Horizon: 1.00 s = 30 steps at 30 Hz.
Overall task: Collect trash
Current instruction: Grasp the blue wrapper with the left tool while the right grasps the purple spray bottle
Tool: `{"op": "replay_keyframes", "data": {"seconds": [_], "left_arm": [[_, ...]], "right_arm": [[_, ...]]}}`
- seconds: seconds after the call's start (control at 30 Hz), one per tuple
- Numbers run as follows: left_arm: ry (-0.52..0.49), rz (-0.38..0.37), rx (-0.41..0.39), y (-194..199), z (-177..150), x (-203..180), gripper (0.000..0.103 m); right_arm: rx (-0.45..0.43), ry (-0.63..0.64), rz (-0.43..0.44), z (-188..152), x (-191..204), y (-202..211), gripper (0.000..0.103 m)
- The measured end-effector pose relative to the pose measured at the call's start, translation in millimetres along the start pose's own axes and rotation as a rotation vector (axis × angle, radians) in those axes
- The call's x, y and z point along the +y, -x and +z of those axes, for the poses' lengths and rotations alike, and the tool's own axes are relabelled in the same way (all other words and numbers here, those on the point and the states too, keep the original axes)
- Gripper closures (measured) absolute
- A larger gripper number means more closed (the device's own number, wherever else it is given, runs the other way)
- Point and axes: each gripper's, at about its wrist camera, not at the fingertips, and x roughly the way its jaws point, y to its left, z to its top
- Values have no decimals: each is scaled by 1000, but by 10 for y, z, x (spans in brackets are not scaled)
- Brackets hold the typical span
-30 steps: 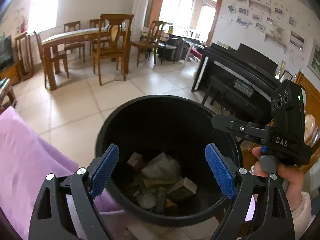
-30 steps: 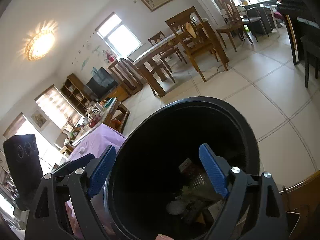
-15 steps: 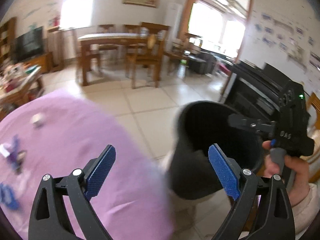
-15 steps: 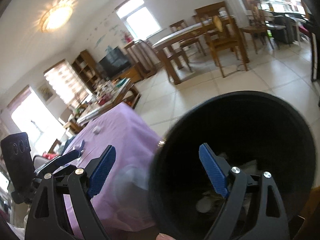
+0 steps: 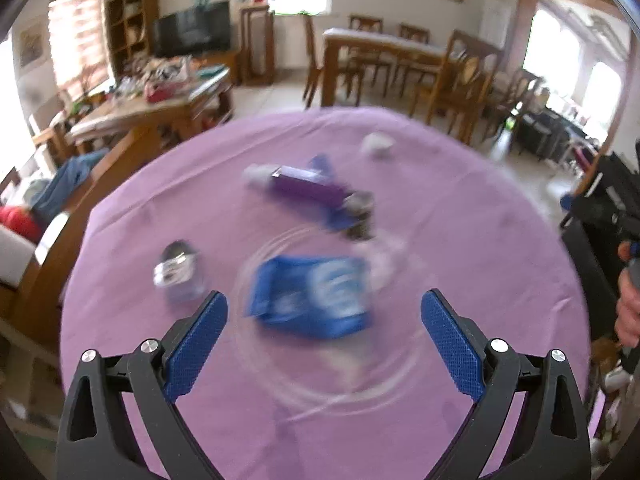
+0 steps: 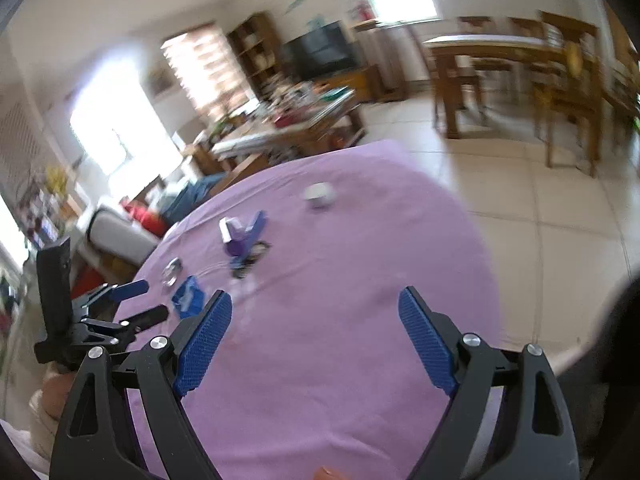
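my left gripper [image 5: 323, 334] hangs with its jaws spread wide and nothing between them, the blue pads clear on both sides; my right gripper [image 6: 315, 338] is just as wide apart and also carries nothing; below and ahead of the left pads lies a blue packet [image 5: 314, 297] flat on the purple tablecloth [image 5: 460, 240], blurred but plainly nearest of all the litter; to its left, just beside it, a small clear jar with a silvery lid [image 5: 178, 270] lies tipped on its side; beyond the packet a purple box [image 5: 308, 190] lies lengthwise, with a dark crumpled scrap [image 5: 360, 216] touching its right end and a blue wrapper showing from under it; farther off, near the far edge of the cloth, sits a small white crumpled wad [image 5: 377, 145], well apart from the rest; in the right wrist view the same litter lies to the left of my right jaws, none of it between them, and the left gripper shows at the cloth's left edge beside the blue packet; the dark rim of the trash bin [image 6: 616, 340] fills the right border there, off the table over the tiled floor [image 6: 560, 208]; behind stand a wooden dining table [image 5: 384, 46] with chairs, a television [image 5: 192, 34] and a cluttered low table [image 5: 160, 96].
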Motion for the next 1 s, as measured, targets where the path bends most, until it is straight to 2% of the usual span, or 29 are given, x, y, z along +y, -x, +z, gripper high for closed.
{"op": "replay_keyframes", "data": {"seconds": [0.13, 0.3, 0.37, 0.4, 0.43, 0.57, 0.67, 0.73, 0.77, 0.8, 0.83, 0.9, 1.0], "left_arm": [[4, 0, 43, -121, -25, 179, 7], [-11, -29, 71, -300, 10, 92, 8], [-8, -79, 92, -379, 23, 40, 10], [-1, -121, 99, -406, 33, 62, 15], [4, -137, 105, -428, 37, 73, 16], [6, -152, 102, -459, 51, 82, 19], [-2, -180, 92, -460, 46, 66, 30], [2, -196, 87, -441, 8, 66, 39], [5, -192, 85, -443, -9, 78, 42], [11, -181, 82, -441, -11, 83, 50], [13, -181, 81, -438, -21, 80, 60], [11, -194, 82, -437, -33, 68, 71], [19, -222, 82, -439, -40, 86, 75]], "right_arm": [[58, 153, 4, 228, 543, -469, 19], [122, 339, -18, 498, 1046, -1076, 24], [151, 386, -16, 574, 1161, -1311, 24], [168, 408, -18, 603, 1206, -1447, 25], [183, 425, -22, 614, 1241, -1543, 28], [262, 492, -16, 606, 1359, -1939, 36], [314, 538, -30, 585, 1436, -2170, 45], [341, 560, -40, 557, 1470, -2268, 63], [341, 552, -33, 556, 1468, -2272, 68], [350, 538, -19, 557, 1463, -2261, 72], [352, 533, -23, 551, 1458, -2245, 72], [339, 512, -22, 530, 1418, -2151, 72], [275, 397, 24, 586, 1277, -1866, 72]]}}
